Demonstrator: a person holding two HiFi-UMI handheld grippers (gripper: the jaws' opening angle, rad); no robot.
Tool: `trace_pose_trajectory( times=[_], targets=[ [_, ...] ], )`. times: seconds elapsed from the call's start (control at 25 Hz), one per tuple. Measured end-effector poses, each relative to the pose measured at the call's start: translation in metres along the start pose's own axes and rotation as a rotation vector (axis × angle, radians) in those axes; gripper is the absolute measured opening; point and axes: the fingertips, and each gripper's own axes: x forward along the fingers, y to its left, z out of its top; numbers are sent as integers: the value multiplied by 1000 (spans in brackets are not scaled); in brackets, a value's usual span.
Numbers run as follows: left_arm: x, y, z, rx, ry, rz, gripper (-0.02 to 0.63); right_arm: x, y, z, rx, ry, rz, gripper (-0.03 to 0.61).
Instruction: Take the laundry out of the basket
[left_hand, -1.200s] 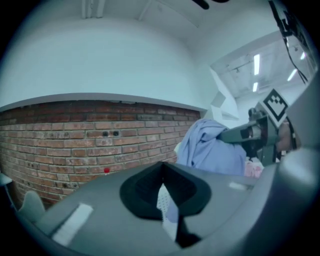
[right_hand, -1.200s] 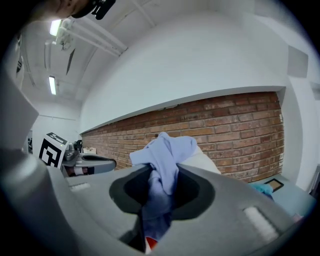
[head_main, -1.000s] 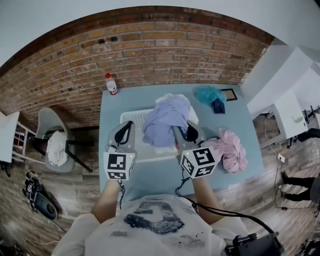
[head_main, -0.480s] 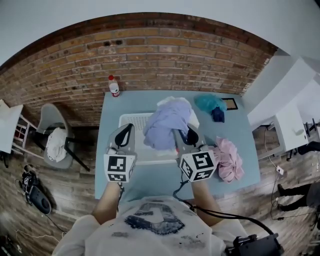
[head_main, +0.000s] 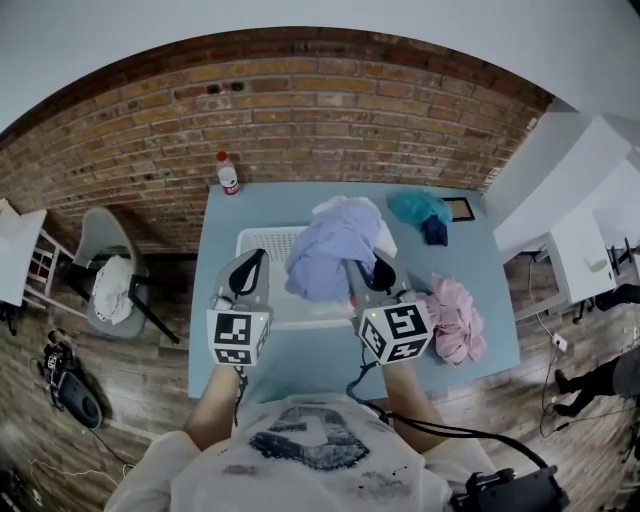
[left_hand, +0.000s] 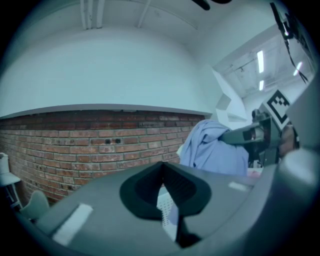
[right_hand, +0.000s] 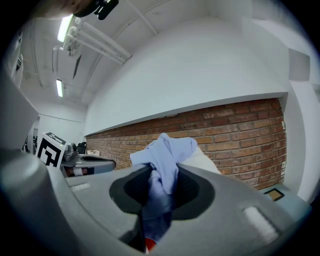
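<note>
A lavender garment (head_main: 328, 250) hangs bunched above the white basket (head_main: 262, 242) on the blue-grey table (head_main: 300, 350). My right gripper (head_main: 368, 268) is shut on it; in the right gripper view the cloth (right_hand: 167, 155) is pinched between the jaws and spills over their tips. A white garment (head_main: 348, 206) shows behind the lavender one. My left gripper (head_main: 250, 264) hovers over the basket's left part, held level. Its jaws (left_hand: 161, 170) meet at the tips with nothing between them. In the left gripper view the lavender garment (left_hand: 212, 150) hangs to the right.
On the table lie a teal garment (head_main: 418, 207) with a dark blue piece (head_main: 436, 231) at the back right and a pink garment (head_main: 455, 322) at the right. A bottle (head_main: 229, 172) stands at the back left corner. A grey chair (head_main: 108, 282) stands to the left.
</note>
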Motion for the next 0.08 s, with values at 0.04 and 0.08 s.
trace_pose_trajectory(
  times=[0.04, 0.08],
  targets=[
    [0, 0, 0, 0, 1, 0, -9, 0, 0, 1, 1, -1, -1, 87],
    [0, 1, 0, 1, 1, 0, -9, 0, 0, 1, 1, -1, -1, 87]
  ],
)
